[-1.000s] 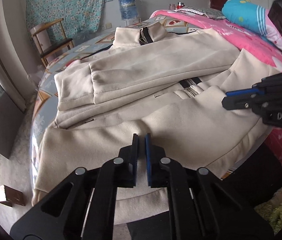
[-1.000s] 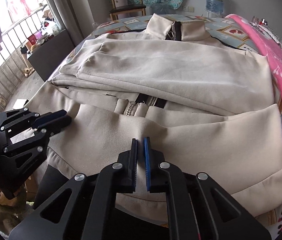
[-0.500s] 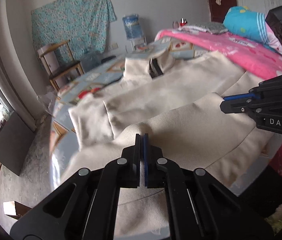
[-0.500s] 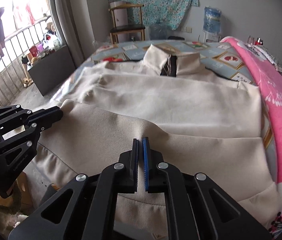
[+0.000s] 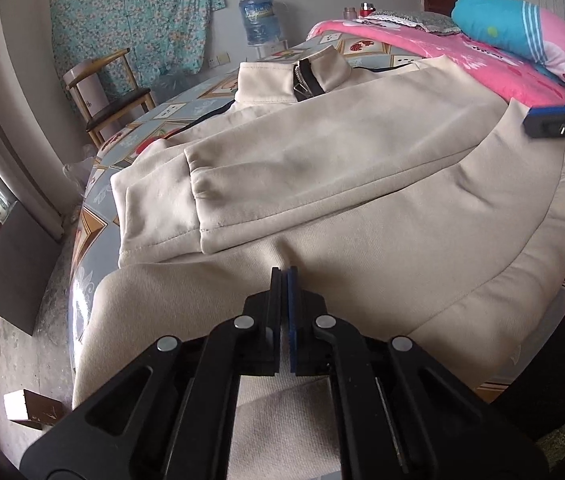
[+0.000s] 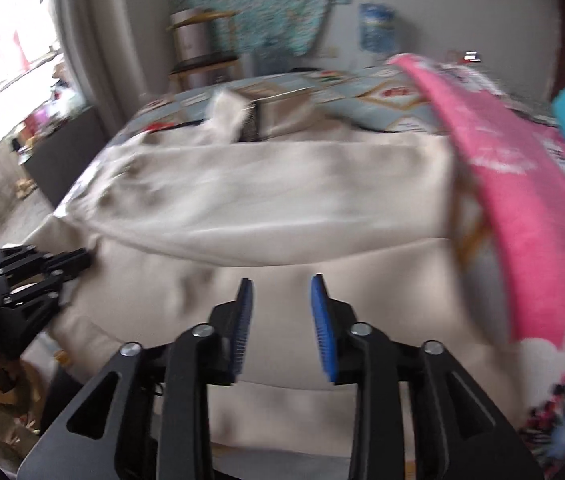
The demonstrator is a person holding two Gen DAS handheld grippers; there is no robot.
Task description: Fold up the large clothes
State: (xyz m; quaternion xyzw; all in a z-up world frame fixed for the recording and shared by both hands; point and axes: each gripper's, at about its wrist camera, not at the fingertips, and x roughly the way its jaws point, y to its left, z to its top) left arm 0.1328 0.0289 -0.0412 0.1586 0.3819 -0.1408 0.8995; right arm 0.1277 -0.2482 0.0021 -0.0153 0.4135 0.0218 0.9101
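My left tongs [image 5: 282, 276] pinch the soft, heavy jacket's [image 5: 362, 168] hem at lower centre; right tongs [image 6: 280, 300], just opening, hold nothing.

Cream zip-front jacket [image 5: 362, 208] lies flat on the bed, collar [image 5: 294, 78] at the far end, standing, dark zipper showing. Sleeves are folded across the chest, cuffs at the left edge. The bottom hem is folded up over the lower body.

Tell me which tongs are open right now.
The right tongs: blue pads apart, just opened, nothing pinched. The left tongs stay shut on the beige jacket hem.
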